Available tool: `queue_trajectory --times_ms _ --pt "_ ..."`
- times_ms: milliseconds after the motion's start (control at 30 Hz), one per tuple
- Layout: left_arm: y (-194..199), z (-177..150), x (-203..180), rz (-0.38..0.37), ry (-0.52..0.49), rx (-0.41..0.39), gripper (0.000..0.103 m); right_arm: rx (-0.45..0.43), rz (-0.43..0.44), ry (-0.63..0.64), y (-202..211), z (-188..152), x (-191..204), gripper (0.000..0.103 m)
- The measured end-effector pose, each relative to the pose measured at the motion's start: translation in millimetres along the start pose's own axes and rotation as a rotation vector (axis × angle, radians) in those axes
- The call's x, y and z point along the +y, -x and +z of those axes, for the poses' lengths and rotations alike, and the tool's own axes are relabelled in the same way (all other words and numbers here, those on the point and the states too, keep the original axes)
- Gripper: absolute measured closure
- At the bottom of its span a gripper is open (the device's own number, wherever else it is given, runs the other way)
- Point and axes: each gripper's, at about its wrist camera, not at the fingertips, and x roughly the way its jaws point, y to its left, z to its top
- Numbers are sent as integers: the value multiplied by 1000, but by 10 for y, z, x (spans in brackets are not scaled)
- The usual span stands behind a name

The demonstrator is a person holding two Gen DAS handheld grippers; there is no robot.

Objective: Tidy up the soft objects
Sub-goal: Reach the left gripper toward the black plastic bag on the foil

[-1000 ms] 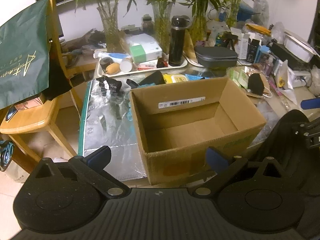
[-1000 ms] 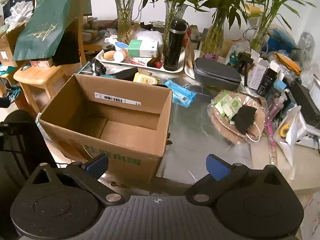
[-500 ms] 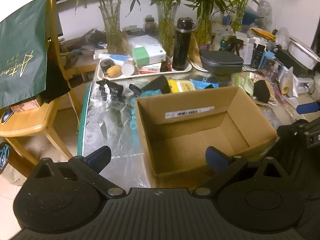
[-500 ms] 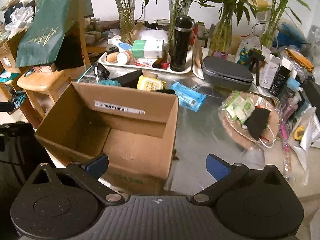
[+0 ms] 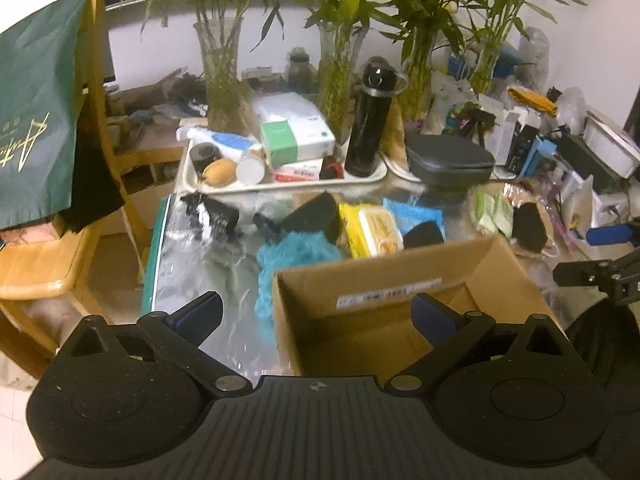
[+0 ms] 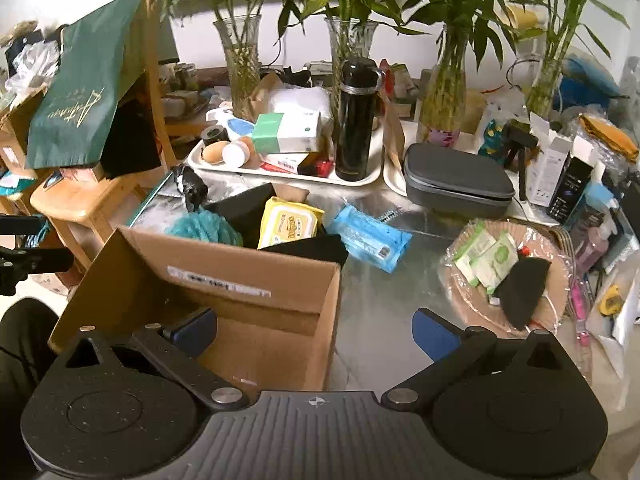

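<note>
An open cardboard box (image 5: 400, 312) (image 6: 224, 280) stands near the table's front edge, empty as far as I see. Behind it lie a teal fluffy cloth (image 5: 292, 258) (image 6: 204, 226), a yellow wipes pack (image 5: 374, 230) (image 6: 290, 226), a blue wipes pack (image 6: 370, 240) (image 5: 416, 214) and black soft items (image 5: 316, 216) (image 6: 312, 246). A black face mask (image 6: 520, 292) rests on a plate (image 6: 556, 248) at the right. My left gripper (image 5: 316, 314) is open over the box's left wall. My right gripper (image 6: 316, 330) is open over the box's right corner. Both are empty.
A white tray (image 6: 372, 178) holds a black flask (image 6: 356, 120), a green-white box and eggs. A grey case (image 6: 456, 182), glass vases with bamboo (image 6: 240, 68) and boxes crowd the back. A wooden chair (image 5: 44, 256) with a green bag (image 5: 36, 120) stands left.
Both grippers have moved forward and up toward the far side of the box; the soft items behind it have come into fuller view. Both stay open and empty.
</note>
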Motion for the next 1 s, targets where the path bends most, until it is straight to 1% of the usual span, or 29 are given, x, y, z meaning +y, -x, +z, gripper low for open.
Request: queue_trajectory --times_ms 167,300,433,567,733,1000 --pt "-160 129 61 21 -4 -29 0 -4 19 -33 -169 34 -123 0" --pt "-298 236 184 45 2 -57 0 -28 32 -18 -256 73 -173 0" --pt "-450 333 354 61 39 -79 0 -46 34 -5 -356 117 -242 0" --pt "-646 404 519 99 75 -94 0 -54 32 -16 -448 152 -319 0" --pt "-908 450 705 126 122 -89 0 -54 8 -32 -577 183 -420 0" --pt "-1361 488 938 144 150 -57 0 -53 7 -70 -785 153 -601 0"
